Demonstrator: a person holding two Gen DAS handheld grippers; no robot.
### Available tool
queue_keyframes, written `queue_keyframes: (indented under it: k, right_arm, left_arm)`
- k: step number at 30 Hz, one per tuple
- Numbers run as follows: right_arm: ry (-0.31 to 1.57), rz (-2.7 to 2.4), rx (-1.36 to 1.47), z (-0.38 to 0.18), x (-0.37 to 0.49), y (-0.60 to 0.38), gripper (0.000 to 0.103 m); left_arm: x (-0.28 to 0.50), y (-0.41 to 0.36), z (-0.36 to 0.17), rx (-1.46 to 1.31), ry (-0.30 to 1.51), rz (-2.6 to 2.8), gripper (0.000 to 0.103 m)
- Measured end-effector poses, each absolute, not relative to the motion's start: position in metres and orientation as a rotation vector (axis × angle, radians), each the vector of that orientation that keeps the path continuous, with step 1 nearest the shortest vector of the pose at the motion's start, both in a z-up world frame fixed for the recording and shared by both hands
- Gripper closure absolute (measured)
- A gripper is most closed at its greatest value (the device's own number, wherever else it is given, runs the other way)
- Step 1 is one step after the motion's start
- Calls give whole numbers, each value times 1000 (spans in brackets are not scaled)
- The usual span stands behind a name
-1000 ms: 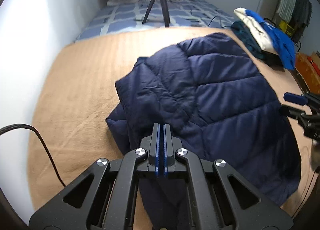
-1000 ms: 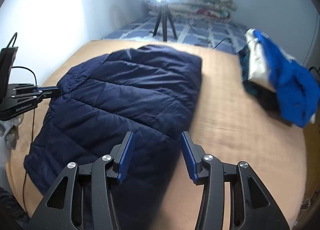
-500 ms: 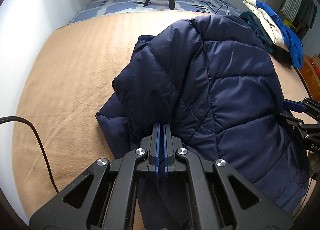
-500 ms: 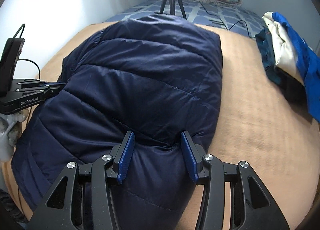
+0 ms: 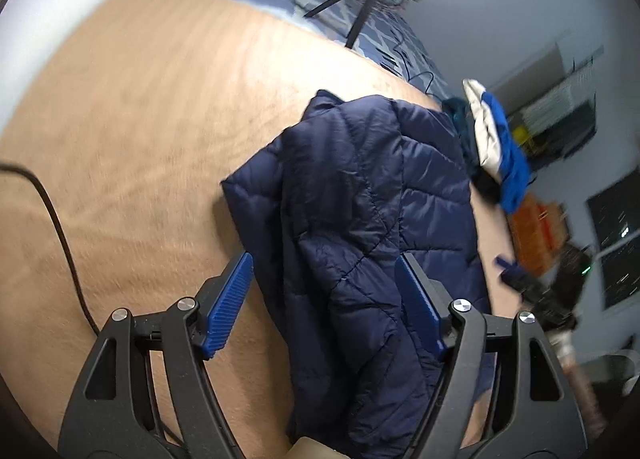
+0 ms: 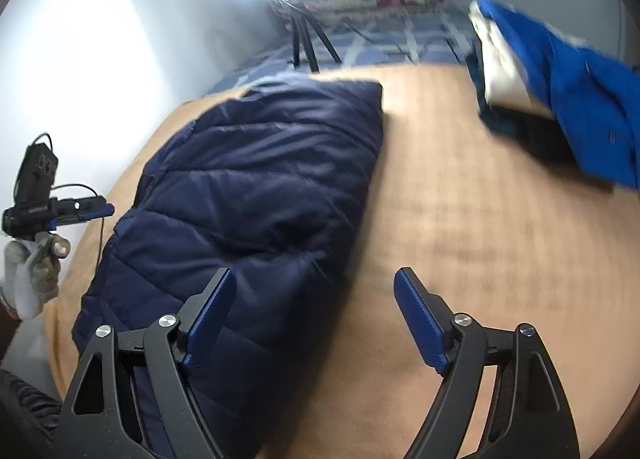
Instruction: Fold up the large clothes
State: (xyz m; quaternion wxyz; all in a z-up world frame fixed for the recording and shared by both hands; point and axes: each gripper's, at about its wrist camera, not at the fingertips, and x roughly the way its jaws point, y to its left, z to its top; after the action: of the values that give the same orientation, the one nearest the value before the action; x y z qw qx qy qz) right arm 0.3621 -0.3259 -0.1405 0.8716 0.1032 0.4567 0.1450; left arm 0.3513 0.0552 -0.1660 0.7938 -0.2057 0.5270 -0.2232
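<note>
A navy quilted puffer jacket [image 5: 372, 211] lies folded lengthwise on the tan bed cover [image 5: 140, 119]; it also shows in the right wrist view [image 6: 256, 195]. My left gripper [image 5: 324, 303] is open and empty, held above the jacket's near end with its left edge between the fingers. It appears small at the left in the right wrist view [image 6: 80, 211]. My right gripper [image 6: 316, 319] is open and empty above the jacket's right edge and the tan cover [image 6: 480, 239]. It shows blurred at the right in the left wrist view [image 5: 516, 279].
A pile of blue, white and dark clothes [image 6: 560, 99] lies at the far right of the bed, also in the left wrist view [image 5: 492, 147]. A ring light on a tripod [image 6: 304, 43] stands on the checked blanket behind. A black cable [image 5: 56, 227] crosses the cover at left.
My left gripper has opened and let go of the jacket, then lifted. My right gripper has opened wider and pulled back. The jacket now lies folded narrower.
</note>
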Motion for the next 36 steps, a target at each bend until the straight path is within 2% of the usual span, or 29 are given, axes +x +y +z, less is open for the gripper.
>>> queue_keyframes:
  k: [12, 17, 29, 31, 33, 36]
  right_arm:
    - [1086, 478, 385, -178, 382, -318, 22]
    - [1081, 513, 430, -187, 394, -318, 22]
    - [1061, 549, 463, -190, 419, -309, 22]
    - [1064, 547, 457, -188, 418, -310, 23]
    - [1066, 539, 451, -186, 417, -309, 28]
    - [1059, 528, 441, -180, 413, -309, 41]
  left_arm:
    - [362, 64, -205, -536, 1228, -534, 27]
    - [365, 71, -223, -652, 1238, -563, 27]
    - [381, 43, -225, -644, 1237, -571, 27]
    - [383, 35, -223, -610, 1233, -560, 32]
    - [382, 31, -220, -582, 1231, -548, 41]
    - [378, 25, -212, -540, 1212, -543, 54]
